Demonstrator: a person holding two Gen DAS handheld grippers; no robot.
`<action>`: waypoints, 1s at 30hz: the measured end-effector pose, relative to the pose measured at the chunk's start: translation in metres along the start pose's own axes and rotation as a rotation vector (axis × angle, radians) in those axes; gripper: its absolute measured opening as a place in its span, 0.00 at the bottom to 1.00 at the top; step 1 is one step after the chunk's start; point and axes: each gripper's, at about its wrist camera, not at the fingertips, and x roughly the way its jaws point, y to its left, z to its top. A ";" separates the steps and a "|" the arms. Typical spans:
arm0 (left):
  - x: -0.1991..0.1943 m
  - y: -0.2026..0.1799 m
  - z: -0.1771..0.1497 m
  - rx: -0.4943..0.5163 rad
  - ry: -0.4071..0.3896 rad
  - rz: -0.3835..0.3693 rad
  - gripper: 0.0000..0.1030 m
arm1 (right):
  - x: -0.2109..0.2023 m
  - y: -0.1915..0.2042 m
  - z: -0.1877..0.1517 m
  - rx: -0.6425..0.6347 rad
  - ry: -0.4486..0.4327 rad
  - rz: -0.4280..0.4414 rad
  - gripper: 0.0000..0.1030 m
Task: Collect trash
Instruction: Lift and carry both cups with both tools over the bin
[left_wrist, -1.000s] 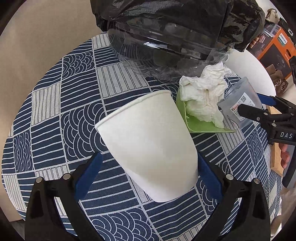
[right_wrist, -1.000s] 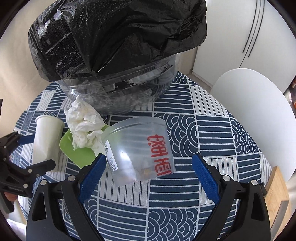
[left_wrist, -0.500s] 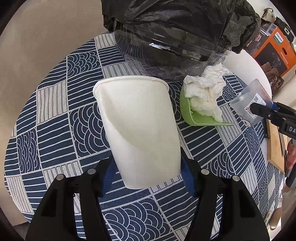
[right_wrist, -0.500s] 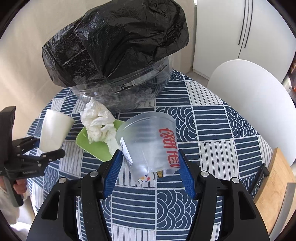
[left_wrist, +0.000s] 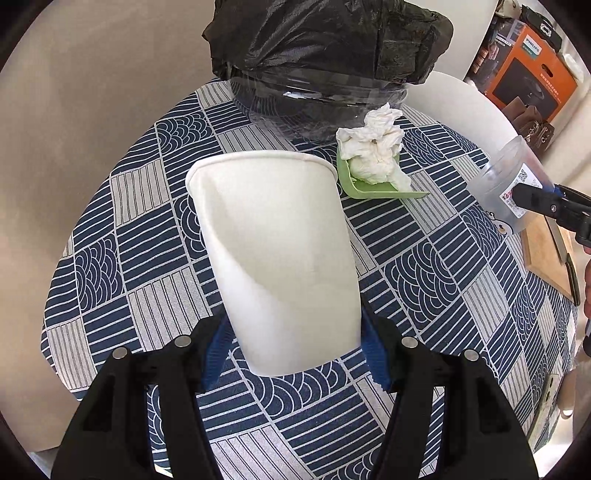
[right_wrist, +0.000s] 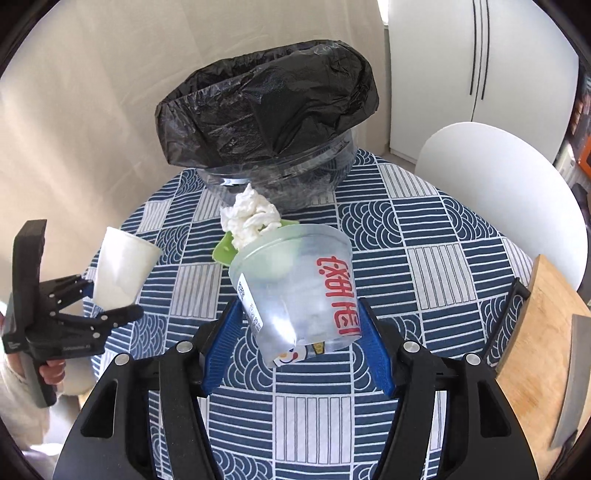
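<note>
White chair (right_wrist: 506, 206), wooden board (right_wrist: 539, 332), perhaps knife (right_wrist: 570, 380).

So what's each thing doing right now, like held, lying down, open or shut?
Paper cup: held in left claw, lifted, tilted.
Clear plastic cup: held in right claw, lifted, tilted.
Crumpled tissue: lying on the green tray.
Bin with black bag: standing upright on the table.
</note>
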 end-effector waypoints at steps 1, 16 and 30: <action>-0.003 0.000 -0.003 0.001 0.000 0.001 0.60 | -0.003 0.001 -0.003 0.008 -0.005 0.009 0.56; -0.043 -0.001 -0.066 0.041 0.017 0.050 0.61 | -0.050 0.026 -0.055 0.042 -0.062 0.067 0.57; -0.068 0.033 -0.077 0.034 0.012 0.051 0.61 | -0.096 0.033 -0.096 0.084 -0.131 0.028 0.57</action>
